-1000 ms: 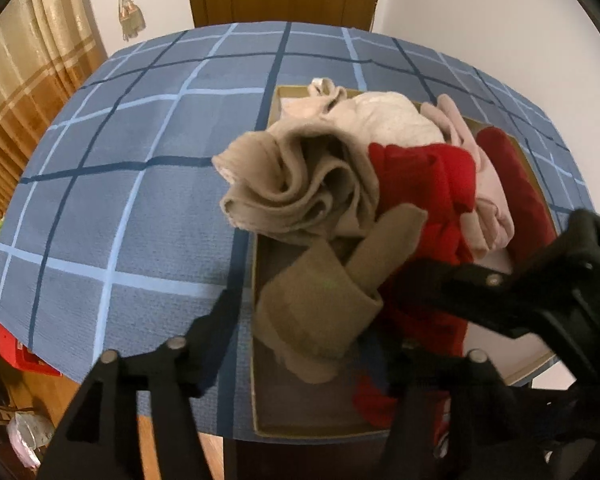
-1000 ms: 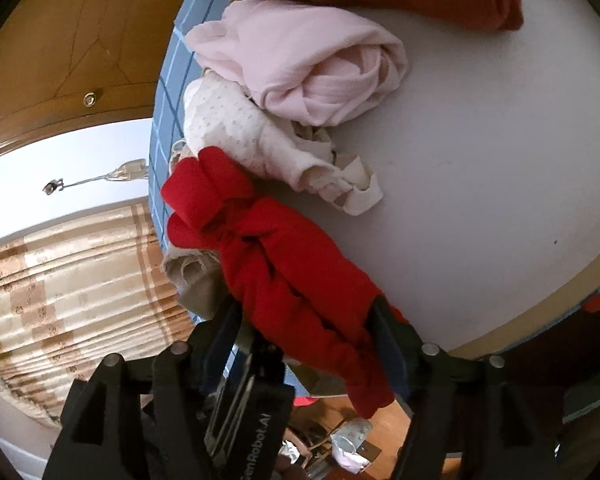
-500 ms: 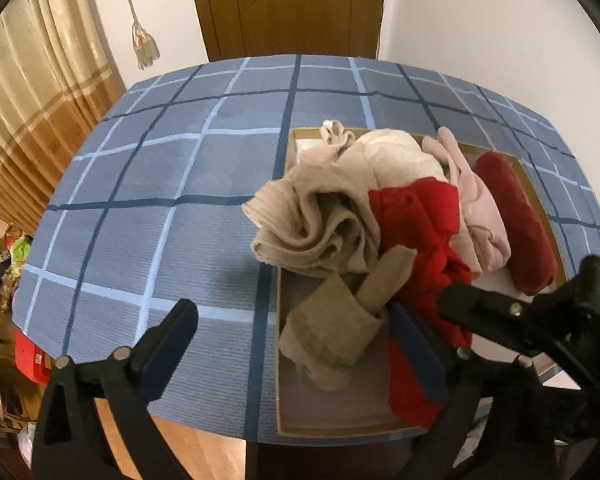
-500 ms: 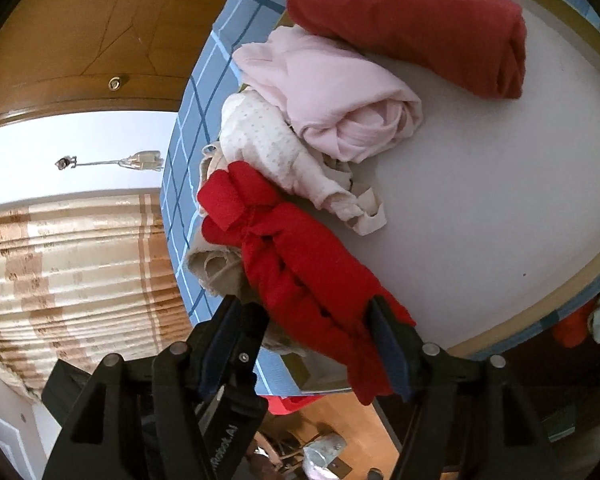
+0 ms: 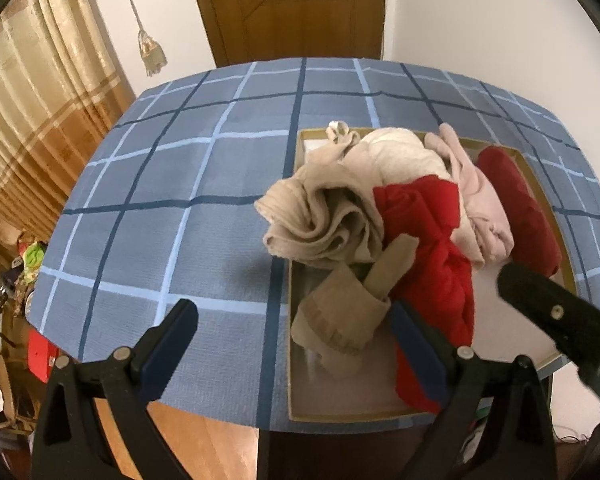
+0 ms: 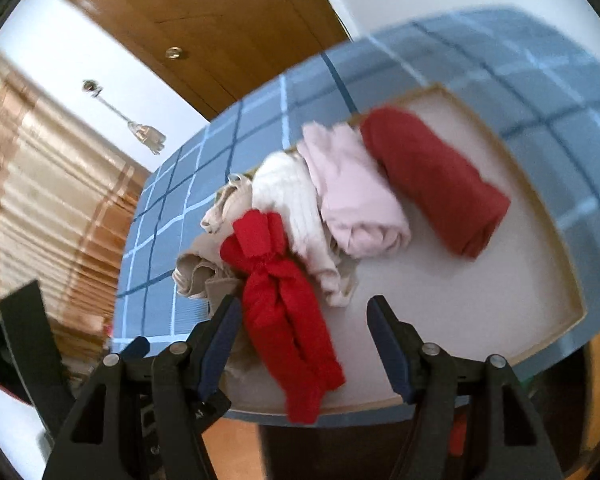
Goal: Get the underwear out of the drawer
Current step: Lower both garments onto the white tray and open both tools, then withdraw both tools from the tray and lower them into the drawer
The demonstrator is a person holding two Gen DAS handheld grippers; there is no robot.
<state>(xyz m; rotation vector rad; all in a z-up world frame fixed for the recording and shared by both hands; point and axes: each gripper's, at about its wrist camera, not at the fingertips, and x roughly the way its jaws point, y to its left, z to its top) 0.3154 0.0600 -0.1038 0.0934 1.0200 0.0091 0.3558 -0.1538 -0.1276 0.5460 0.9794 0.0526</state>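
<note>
Five or six soft garments crowd the shallow cardboard drawer (image 5: 348, 416) on the checked tablecloth (image 5: 180, 200).

From my left wrist, my left gripper (image 5: 290, 312) gapes wide and empty above a folded tan piece (image 5: 340, 320), probably ready for the next pick. A ribbed beige piece (image 5: 324, 216) spills over the rim.

From my right wrist, my right gripper (image 6: 303, 304) stands part open astride the twisted red underwear (image 6: 284, 300). The right-hand pad is clear of the cloth, so I judge it unpinched. The underwear is in the drawer, with its tail draped over the near edge.
</note>
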